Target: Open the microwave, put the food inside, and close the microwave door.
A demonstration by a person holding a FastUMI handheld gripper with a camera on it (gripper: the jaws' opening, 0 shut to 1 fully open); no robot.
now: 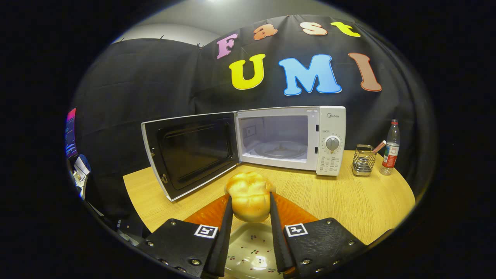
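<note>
- My jaws (250,203) are pinching the bread roll (249,195), one finger pressed on each side of it, and the roll is held up above the desk (348,201).
- The roll's long axis runs forward along the fingers, its far rounded end pointing at the microwave (290,139).
- Below the roll, between the finger bases, I see a pale plate (248,252) with small printed marks.
- The microwave stands beyond the roll on the desk, its door (190,153) swung wide to the left, its inner side facing me.
- Its cavity is lit, with the glass turntable (281,149) in view.
- Right of the microwave stand a wire holder (363,159) and a bottle (390,149), near each other.
</note>
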